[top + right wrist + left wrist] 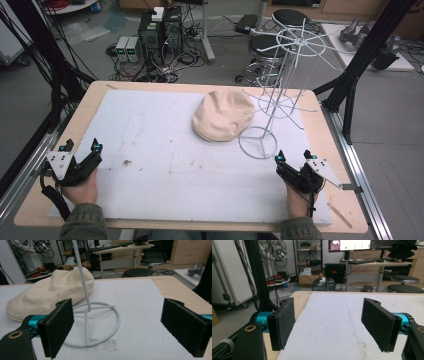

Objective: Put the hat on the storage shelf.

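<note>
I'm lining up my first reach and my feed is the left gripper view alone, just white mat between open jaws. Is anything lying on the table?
Observer: Yes, a cream fabric cap lies on the mat's far half.
Operator: Anything near it?
Observer: A white wire rack stands just right of it, ring base on the mat.
Operator: And the right gripper?
Observer: The right gripper rests open at the near right, just short of that ring base.

I am finding no legible text, label, brand or number anywhere. The monitor (349,244) at the far side of the room is glowing in my left gripper view, but whatever it is displaying is coming through too small and blurred for reading.
</note>
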